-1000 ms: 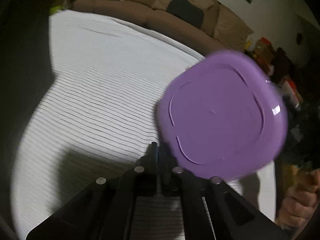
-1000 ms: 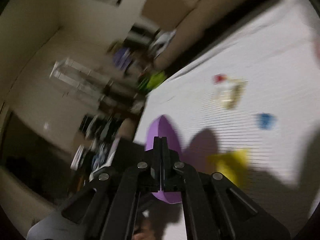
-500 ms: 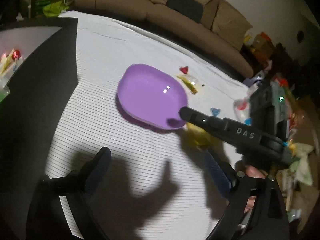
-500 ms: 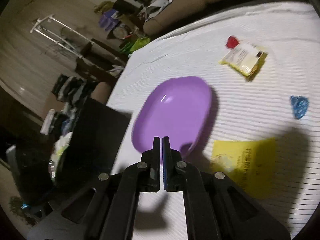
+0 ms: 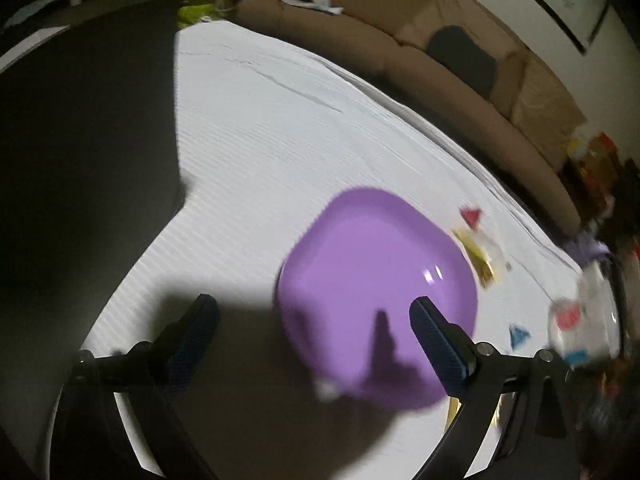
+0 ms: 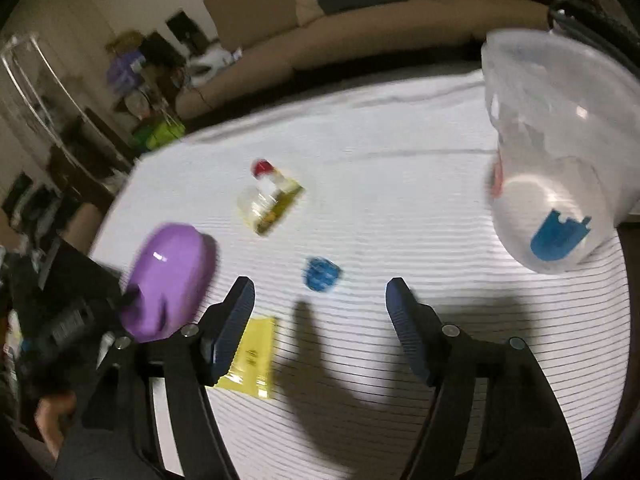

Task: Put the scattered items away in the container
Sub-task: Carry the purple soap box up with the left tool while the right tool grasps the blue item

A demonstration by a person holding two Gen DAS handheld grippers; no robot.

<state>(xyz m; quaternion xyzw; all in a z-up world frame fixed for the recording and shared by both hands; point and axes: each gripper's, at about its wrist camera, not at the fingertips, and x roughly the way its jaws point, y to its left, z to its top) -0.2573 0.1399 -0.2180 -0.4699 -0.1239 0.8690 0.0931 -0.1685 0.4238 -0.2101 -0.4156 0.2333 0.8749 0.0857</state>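
The purple lid [image 5: 376, 292] lies flat on the white striped cloth [image 5: 280, 128], free of both grippers. My left gripper [image 5: 312, 312] hovers over its near edge, open wide, pads clear of it. My right gripper [image 6: 318, 300] has its jaws opening with nothing pressed between them. A small blue piece [image 6: 321, 274] lies on the cloth just beyond its fingertips. The lid [image 6: 172, 276] sits to its left. A yellow packet [image 6: 252, 356] lies under its left finger. At the right stands the clear container [image 6: 552, 160], with a blue piece [image 6: 558, 236] inside.
A clear-and-yellow packet [image 6: 270, 200] and a red piece [image 6: 262, 168] lie further back on the cloth. A brown sofa [image 5: 440, 80] runs behind the table. A dark surface [image 5: 80, 160] borders the cloth on the left. A hand [image 6: 56, 420] shows low at the left.
A second ago both grippers held the lid up, shut on its edge. It has been laid on the cloth; the left opened first, then the right, whose view swung towards the container.
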